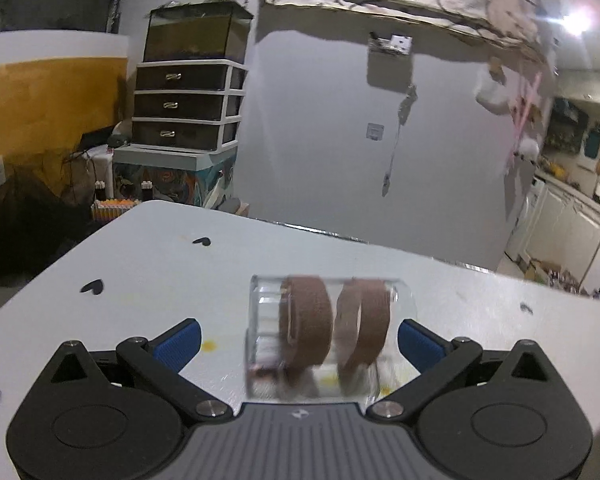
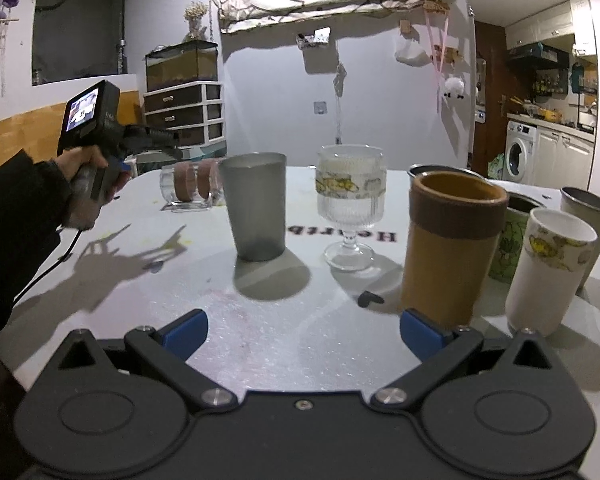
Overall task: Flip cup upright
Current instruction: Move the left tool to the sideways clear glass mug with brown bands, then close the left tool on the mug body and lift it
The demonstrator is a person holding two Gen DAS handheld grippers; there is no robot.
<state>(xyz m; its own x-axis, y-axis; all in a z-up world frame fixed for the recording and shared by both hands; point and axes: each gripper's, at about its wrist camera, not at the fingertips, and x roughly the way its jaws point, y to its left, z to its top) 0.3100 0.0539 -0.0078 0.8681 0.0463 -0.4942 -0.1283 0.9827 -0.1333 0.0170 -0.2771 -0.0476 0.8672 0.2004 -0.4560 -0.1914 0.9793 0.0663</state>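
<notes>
— Jaws on both tools stand wide apart, gripping nothing. Between the blue pads of the left gripper (image 1: 298, 342) lies the clear glass cup (image 1: 324, 338), on its side on the white table (image 1: 140, 264), with neither pad touching it that can be seen.

— How will it handle?

— Probably rigid, slick and breakable. Its two brown bands (image 1: 308, 324) look like the best hold, less slippery than bare glass, so closing across them seems wise.

— And the right gripper (image 2: 302, 330)?

— It hovers low over the table, well apart from the lying cup. Near it stand a grey tumbler (image 2: 256, 206), a ribbed stemmed glass (image 2: 350, 204) and a tan cup (image 2: 452, 248), all upright.
</notes>
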